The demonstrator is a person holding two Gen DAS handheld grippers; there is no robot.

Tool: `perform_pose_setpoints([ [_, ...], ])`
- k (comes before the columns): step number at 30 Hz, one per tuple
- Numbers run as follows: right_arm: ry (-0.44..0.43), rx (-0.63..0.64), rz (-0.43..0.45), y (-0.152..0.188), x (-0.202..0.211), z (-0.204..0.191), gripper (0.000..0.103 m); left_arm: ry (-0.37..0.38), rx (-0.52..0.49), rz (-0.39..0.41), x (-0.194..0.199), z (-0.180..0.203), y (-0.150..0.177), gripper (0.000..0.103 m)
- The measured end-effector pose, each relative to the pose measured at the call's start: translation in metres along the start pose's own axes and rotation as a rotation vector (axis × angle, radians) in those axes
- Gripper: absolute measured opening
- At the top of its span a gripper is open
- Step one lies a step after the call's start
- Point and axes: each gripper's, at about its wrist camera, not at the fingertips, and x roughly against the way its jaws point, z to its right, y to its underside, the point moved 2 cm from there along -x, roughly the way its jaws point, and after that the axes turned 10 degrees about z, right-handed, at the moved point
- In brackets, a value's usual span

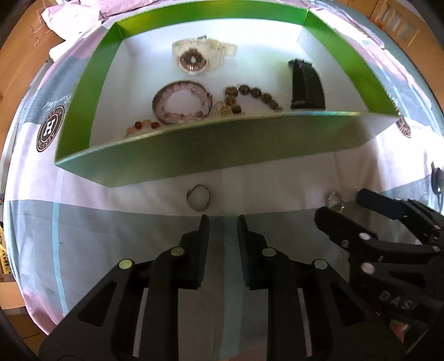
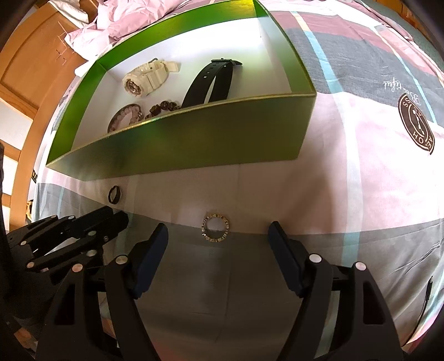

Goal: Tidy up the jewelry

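Note:
A green box point(image 1: 194, 150) point(image 2: 194, 138) with a white floor sits on the bedsheet. It holds a white watch point(image 1: 194, 55) point(image 2: 144, 75), a pink bead bracelet point(image 1: 180, 101) point(image 2: 126, 115), brown beads point(image 1: 249, 94), and a black strap point(image 1: 306, 84) point(image 2: 211, 83). A dark ring point(image 1: 198, 197) point(image 2: 114, 193) lies on the sheet just ahead of my left gripper point(image 1: 222, 222), which is open with a narrow gap and empty. A sparkly ring point(image 2: 216, 227) point(image 1: 335, 200) lies between the fingertips of my right gripper point(image 2: 217, 234), which is open wide and empty.
The sheet point(image 2: 347, 180) is patterned pink, grey and white with round brown logos point(image 1: 50, 129) point(image 2: 416, 125). Rumpled bedding point(image 2: 116, 19) lies behind the box. A wooden bed frame point(image 2: 30, 83) runs along the left. A small metal piece point(image 1: 403, 127) lies by the box's right corner.

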Motion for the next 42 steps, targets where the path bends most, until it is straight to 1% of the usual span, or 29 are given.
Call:
perform_pose_setpoints([
  [1,0.0,-0.026,0.027,-0.003,0.005,0.003,0.074,0.007,0.012,0.007,0.004,-0.005,-0.001,0.031],
  [2,-0.002,-0.041,0.05,-0.005,0.009,0.006,0.074,0.016,0.031,0.013,0.009,-0.017,-0.004,0.041],
  [3,-0.005,-0.052,0.071,-0.007,0.013,0.008,0.074,0.028,0.064,0.018,0.012,-0.024,-0.007,0.044],
  [5,-0.013,-0.076,0.099,-0.011,0.02,0.013,0.074,0.045,0.118,0.019,0.014,-0.037,-0.011,0.056],
  [8,-0.01,-0.079,0.093,-0.01,0.018,0.013,0.074,0.058,0.173,0.015,0.013,-0.054,-0.02,0.063],
  [10,0.026,-0.041,0.094,-0.007,0.015,0.007,0.074,0.052,0.189,0.014,0.011,-0.056,-0.021,0.067],
  [11,0.051,-0.012,0.104,-0.006,0.014,0.003,0.074,0.05,0.19,0.011,0.013,-0.056,-0.017,0.068],
  [14,0.108,0.096,0.14,-0.003,0.014,-0.009,0.073,0.046,0.185,-0.002,0.001,-0.052,-0.019,0.068],
  [15,0.119,0.135,0.153,-0.002,0.014,-0.015,0.073,0.041,0.188,0.002,-0.006,-0.062,-0.021,0.068],
  [17,0.139,0.219,0.177,0.002,0.013,-0.026,0.073,0.037,0.198,0.008,-0.01,-0.064,-0.025,0.068],
  [20,0.18,0.339,0.182,0.008,0.005,-0.04,0.073,0.05,0.205,0.001,-0.021,-0.058,-0.031,0.068],
  [22,0.191,0.374,0.173,0.011,-0.002,-0.044,0.073,0.052,0.201,-0.002,-0.024,-0.055,-0.034,0.068],
  [25,0.161,0.375,0.132,0.014,-0.01,-0.044,0.073,0.064,0.186,0.002,-0.028,-0.049,-0.037,0.068],
  [27,0.129,0.365,0.104,0.016,-0.013,-0.044,0.073,0.094,0.187,0.01,-0.026,-0.045,-0.037,0.068],
  [28,0.101,0.357,0.08,0.017,-0.014,-0.045,0.073,0.116,0.188,0.011,-0.026,-0.042,-0.039,0.069],
  [30,0.009,0.332,0.011,0.02,-0.015,-0.046,0.074,0.161,0.184,0.008,-0.025,-0.037,-0.04,0.069],
  [33,-0.046,0.343,-0.006,0.019,-0.008,-0.051,0.073,0.182,0.175,0.022,-0.016,-0.036,-0.039,0.071],
  [35,-0.036,0.35,0.015,0.016,-0.003,-0.05,0.074,0.185,0.185,0.038,-0.011,-0.039,-0.041,0.077],
  [37,0.011,0.355,0.031,0.014,-0.004,-0.046,0.074,0.18,0.204,0.048,-0.005,-0.046,-0.036,0.079],
  [39,0.068,0.366,0.026,0.015,-0.01,-0.042,0.074,0.168,0.222,0.037,-0.008,-0.048,-0.036,0.079],
  [42,0.102,0.38,0.013,0.021,-0.018,-0.045,0.073,0.165,0.231,0.011,-0.015,-0.048,-0.034,0.079],
])
